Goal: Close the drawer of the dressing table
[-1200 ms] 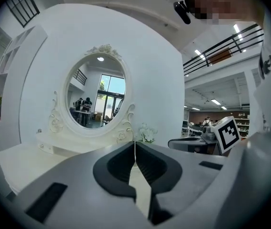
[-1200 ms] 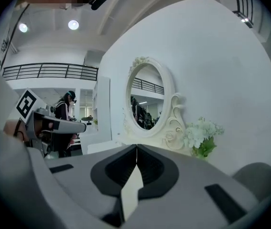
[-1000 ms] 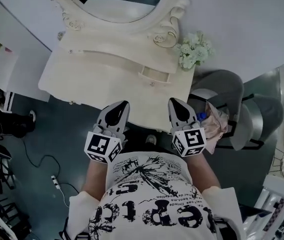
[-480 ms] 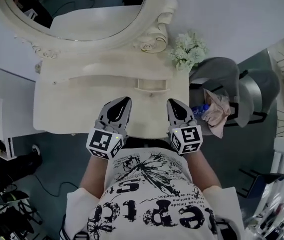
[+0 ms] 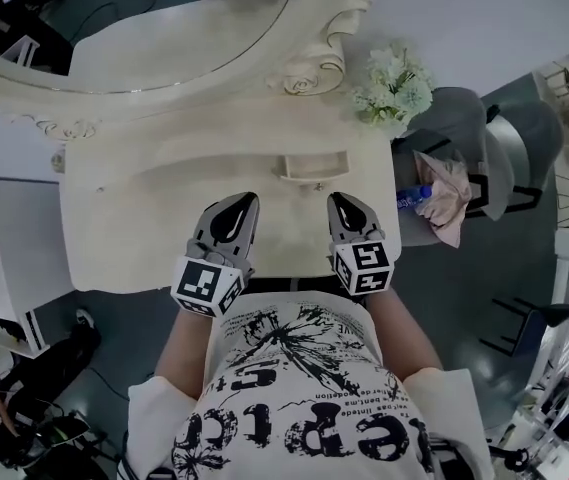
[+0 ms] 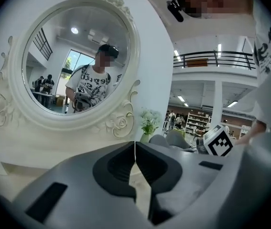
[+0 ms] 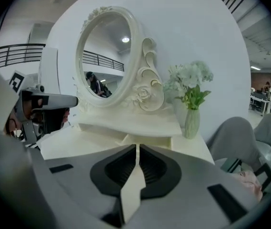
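Note:
The cream dressing table (image 5: 124, 218) stands in front of me, with an oval mirror (image 5: 144, 28) at its back. A small drawer (image 5: 314, 167) sticks out of the raised shelf under the mirror, right of centre. The same drawer (image 7: 154, 140) shows in the right gripper view just beyond the jaws. My left gripper (image 5: 247, 201) hovers over the tabletop, left of the drawer, shut and empty. Level with it, my right gripper (image 5: 336, 201) is just in front of the drawer, also shut on nothing. Closed jaws show in the left gripper (image 6: 135, 149) and right gripper (image 7: 137, 151) views.
A vase of white flowers (image 5: 394, 86) stands on the table's back right corner. Close to the table's right side is a grey chair (image 5: 469, 133) with a crumpled cloth (image 5: 444, 203) and a bottle (image 5: 411, 198) on it. White panels stand to the left.
Both grippers have moved forward and down, from in front of the table's edge to over the tabletop near the drawer. Both stayed shut.

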The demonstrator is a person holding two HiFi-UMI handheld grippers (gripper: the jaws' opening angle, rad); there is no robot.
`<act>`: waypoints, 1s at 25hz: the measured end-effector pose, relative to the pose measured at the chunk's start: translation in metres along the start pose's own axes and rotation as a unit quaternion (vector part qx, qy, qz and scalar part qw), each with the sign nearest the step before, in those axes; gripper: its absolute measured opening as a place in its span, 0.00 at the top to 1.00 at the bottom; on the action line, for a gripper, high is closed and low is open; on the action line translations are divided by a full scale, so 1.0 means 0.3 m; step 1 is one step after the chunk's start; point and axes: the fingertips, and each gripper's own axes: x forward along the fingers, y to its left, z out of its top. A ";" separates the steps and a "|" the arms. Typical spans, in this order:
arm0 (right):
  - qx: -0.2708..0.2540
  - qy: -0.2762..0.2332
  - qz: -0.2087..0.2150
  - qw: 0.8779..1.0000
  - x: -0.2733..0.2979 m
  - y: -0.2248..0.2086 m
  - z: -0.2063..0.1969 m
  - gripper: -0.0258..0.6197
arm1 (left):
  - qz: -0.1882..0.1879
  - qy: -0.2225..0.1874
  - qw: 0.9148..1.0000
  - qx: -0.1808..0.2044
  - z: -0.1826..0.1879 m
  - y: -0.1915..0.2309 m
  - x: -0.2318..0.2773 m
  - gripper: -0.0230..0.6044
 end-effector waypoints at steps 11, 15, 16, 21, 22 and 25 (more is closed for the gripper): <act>0.024 0.080 -0.025 0.996 0.155 -0.029 -0.200 0.74 | -0.012 0.028 0.999 -0.012 -0.095 0.047 0.039 0.93; 0.037 0.087 -0.029 0.995 0.205 -0.033 -0.219 0.73 | -0.008 0.034 0.999 -0.020 -0.130 0.060 0.048 0.93; 0.042 0.089 -0.030 0.995 0.214 -0.032 -0.223 0.73 | -0.007 0.036 0.999 -0.023 -0.138 0.062 0.046 0.93; 0.053 0.099 -0.052 0.992 0.229 -0.036 -0.237 0.73 | -0.002 0.045 0.999 -0.025 -0.167 0.072 0.036 0.93; 0.054 0.099 -0.057 0.992 0.230 -0.037 -0.236 0.74 | -0.001 0.046 0.999 -0.025 -0.170 0.075 0.034 0.93; 0.062 0.103 -0.065 0.991 0.233 -0.035 -0.230 0.78 | 0.000 0.047 0.999 -0.027 -0.172 0.090 0.032 0.93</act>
